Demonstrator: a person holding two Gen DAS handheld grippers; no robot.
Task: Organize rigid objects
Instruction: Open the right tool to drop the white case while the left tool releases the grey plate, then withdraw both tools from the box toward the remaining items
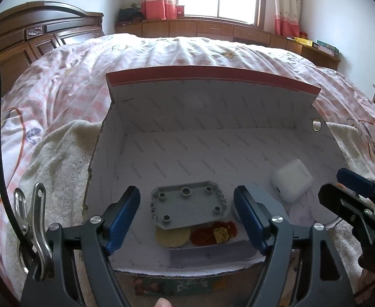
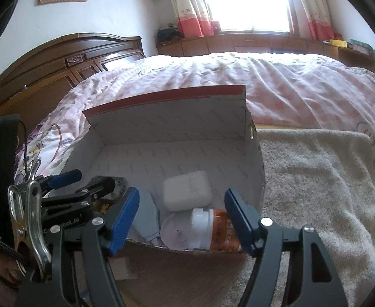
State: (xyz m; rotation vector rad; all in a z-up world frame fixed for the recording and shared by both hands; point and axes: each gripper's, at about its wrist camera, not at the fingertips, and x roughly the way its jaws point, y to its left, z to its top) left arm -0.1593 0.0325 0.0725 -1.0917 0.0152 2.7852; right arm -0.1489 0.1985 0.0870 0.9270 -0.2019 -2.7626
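Open cardboard box (image 1: 213, 117) on a towel (image 2: 315, 174) over the bed, lid flap raised. Contents — grey studded plate (image 1: 190, 204), yellow disc (image 1: 172, 236), red patterned piece (image 1: 213, 232), white case (image 2: 186, 190), orange bottle with white cap (image 2: 213, 230) lying on its side, pale round lid (image 2: 174, 232). Left gripper (image 1: 187, 217) — jaws apart, empty, above the plate. Right gripper (image 2: 182, 220) — jaws apart around the bottle, pads clear of it.
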